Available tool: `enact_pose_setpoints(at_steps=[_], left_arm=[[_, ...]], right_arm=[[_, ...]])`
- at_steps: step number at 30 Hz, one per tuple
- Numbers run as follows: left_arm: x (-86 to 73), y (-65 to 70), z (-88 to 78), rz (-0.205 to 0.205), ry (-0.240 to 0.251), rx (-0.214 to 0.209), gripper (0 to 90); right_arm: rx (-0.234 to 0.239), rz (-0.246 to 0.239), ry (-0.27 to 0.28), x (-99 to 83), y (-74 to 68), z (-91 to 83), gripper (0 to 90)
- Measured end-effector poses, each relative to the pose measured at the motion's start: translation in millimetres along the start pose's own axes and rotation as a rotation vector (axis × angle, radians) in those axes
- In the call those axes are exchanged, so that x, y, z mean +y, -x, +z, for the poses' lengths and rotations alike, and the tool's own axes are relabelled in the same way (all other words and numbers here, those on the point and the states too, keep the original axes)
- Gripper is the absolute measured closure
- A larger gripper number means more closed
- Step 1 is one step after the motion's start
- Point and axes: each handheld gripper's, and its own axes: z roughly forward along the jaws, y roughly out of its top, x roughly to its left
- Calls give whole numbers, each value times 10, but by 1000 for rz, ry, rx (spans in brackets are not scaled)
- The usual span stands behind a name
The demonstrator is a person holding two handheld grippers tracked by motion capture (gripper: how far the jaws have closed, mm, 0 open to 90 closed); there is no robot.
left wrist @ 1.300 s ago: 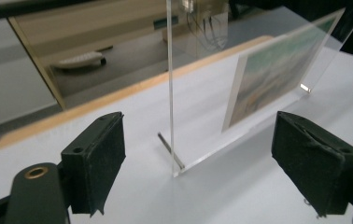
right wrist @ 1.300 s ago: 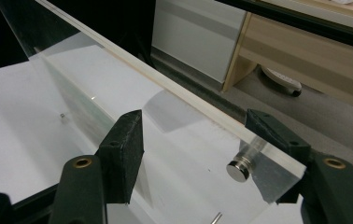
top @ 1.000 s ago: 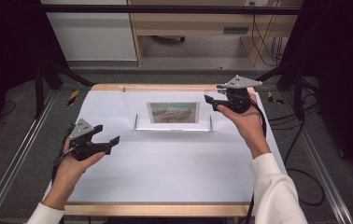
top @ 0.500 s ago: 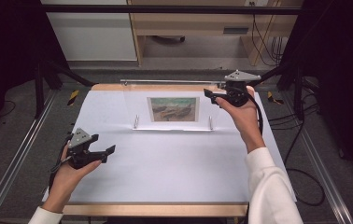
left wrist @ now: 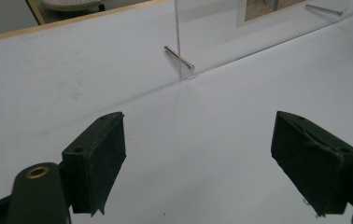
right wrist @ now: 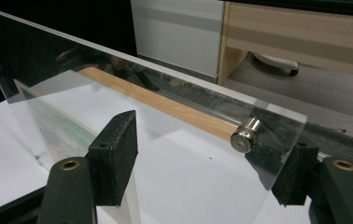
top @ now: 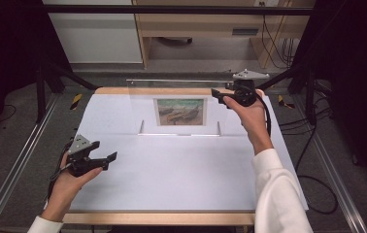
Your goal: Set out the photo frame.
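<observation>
1. A white sheet (top: 172,170) covers a wooden table (top: 157,218) whose bare wood shows along the near and far edges. Metal rails run down the floor on both sides, cables lie on the floor at the right, and a wooden desk (top: 210,24) and a white cabinet (top: 94,29) stand behind the table.
2. The clear picture frame (top: 180,104) stands upright across the far middle of the table, a see-through panel held by metal pins, with a small painting of boats (top: 180,111) in its centre.
3. In the right gripper view the panel's top corner carries a round metal stud (right wrist: 244,135), and the panel's edge crosses between the two jaws.
4. The right gripper (top: 220,94) is at the frame's upper right corner. Its jaws have just been opening; they stand spread with the panel's corner between them, one pad clearly off the panel, the other seen through the panel so that I cannot tell if it touches.
5. The left gripper (top: 109,158) is above the sheet at the near left, well apart from the frame, its jaws spread wide with nothing between them.
6. In the left gripper view a metal pin (left wrist: 179,58) sticks out at the frame's base.
7. Open white sheet lies between the frame and the near edge.
</observation>
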Motion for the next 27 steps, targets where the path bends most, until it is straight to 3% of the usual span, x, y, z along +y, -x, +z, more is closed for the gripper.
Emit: enact_pose_setpoints(at_steps=[15,19,22,27], left_arm=[[-9,-5,-11,-9,5,-1,178],[-13,-1,-26,-6,8,12,176],[-30,4,-24,4,-1,33,168],[-58,22,-5,31,-23,64,147]], right_arm=[[-20,2,-17,10,15,85,304],[-19,7,-36,-7,11,74,203],[-45,-7,-39,-46,-4,9,151],[-92,-18,-34,-224,-60,-244,105]])
